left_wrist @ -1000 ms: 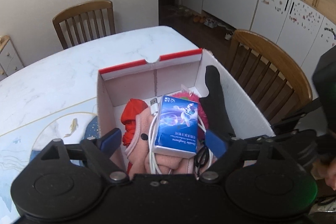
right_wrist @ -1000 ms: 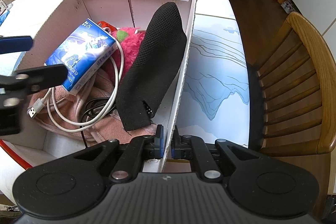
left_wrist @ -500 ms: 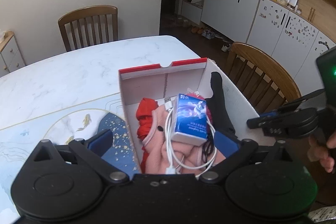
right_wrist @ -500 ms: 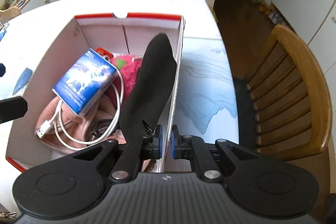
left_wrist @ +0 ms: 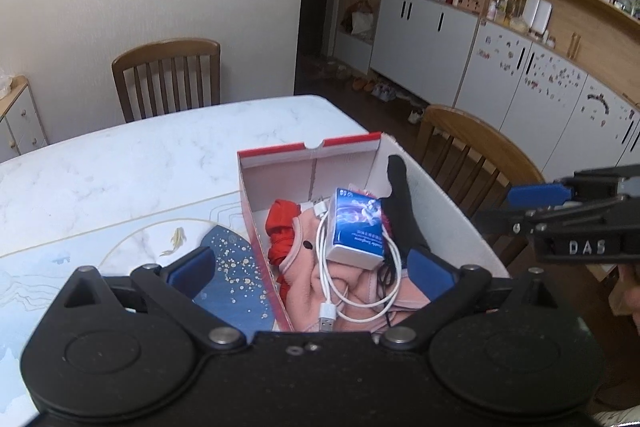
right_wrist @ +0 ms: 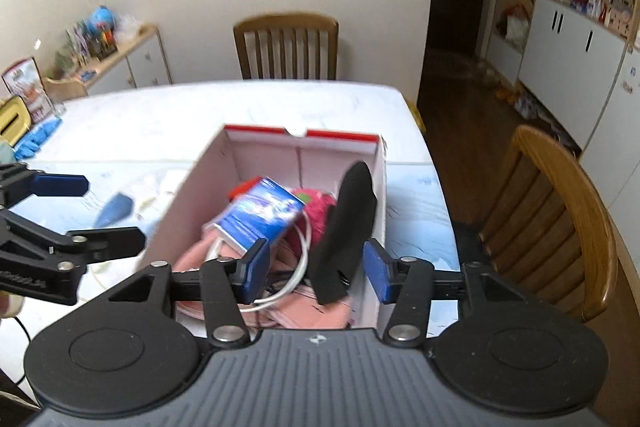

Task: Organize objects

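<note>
Clearing the box (right_wrist: 182,183), I hold my left gripper (left_wrist: 312,269) wide and empty; my right gripper (right_wrist: 316,269) is opening, gripping nothing; lift both straight, avoiding the walls.

The box's (left_wrist: 448,203) near end is lying hidden behind the left gripper's body. The pink cloth (left_wrist: 344,291) is lying partly buried under the white cable (left_wrist: 332,283) and the blue packet (left_wrist: 356,223), whose small print is staying unreadable. The right-wrist view is blurring the shelf clutter (right_wrist: 92,35) at far left.
</note>
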Available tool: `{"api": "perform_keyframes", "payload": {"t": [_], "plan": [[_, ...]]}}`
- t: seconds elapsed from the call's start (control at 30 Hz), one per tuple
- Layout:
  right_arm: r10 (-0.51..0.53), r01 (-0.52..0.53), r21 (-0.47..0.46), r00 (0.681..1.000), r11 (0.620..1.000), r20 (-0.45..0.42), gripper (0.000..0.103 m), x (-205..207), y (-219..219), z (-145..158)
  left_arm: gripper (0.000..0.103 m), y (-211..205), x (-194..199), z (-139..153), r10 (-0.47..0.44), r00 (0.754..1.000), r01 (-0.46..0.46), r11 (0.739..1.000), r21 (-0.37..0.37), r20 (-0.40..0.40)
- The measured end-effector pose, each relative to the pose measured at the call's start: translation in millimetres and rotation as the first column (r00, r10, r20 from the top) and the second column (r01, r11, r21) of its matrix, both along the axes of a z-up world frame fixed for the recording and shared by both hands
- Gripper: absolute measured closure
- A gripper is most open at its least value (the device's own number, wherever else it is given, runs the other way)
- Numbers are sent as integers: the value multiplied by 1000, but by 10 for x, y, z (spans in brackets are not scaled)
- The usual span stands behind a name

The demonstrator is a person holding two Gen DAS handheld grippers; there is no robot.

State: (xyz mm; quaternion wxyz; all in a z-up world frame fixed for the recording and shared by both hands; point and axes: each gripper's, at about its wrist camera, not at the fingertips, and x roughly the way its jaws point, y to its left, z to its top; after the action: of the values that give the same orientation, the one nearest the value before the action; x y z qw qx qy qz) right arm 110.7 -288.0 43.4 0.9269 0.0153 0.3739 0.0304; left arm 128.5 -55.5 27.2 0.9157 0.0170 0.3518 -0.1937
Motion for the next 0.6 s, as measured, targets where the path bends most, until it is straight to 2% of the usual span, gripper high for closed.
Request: {"api": "perform_keyframes", "payload": {"t": [0.2,0.27,0.4,0.47,0.6], "plan": [[6,-6,-2,999,1000,45,47,-232,152,77,1,71,-190,92,5,999,-4,1000,-13,46],[-5,4,8,998,1000,56,39,-290,169,79,1,91,-231,93,12,999,-12,1000,-13,48],[-21,20,19,997,1000,77,30,-429,218,86,1,126,-329,73,19,998,-18,1000,-19,54],[-34,33,19,996,999,85,21,-492,244,76,1,133,-377,63,12,999,-11,1000,-21,52],[-53,49,34,992,998,112,14,-620,279,59,1,159,-460,54,7,999,-5,999,-32,53]]}}
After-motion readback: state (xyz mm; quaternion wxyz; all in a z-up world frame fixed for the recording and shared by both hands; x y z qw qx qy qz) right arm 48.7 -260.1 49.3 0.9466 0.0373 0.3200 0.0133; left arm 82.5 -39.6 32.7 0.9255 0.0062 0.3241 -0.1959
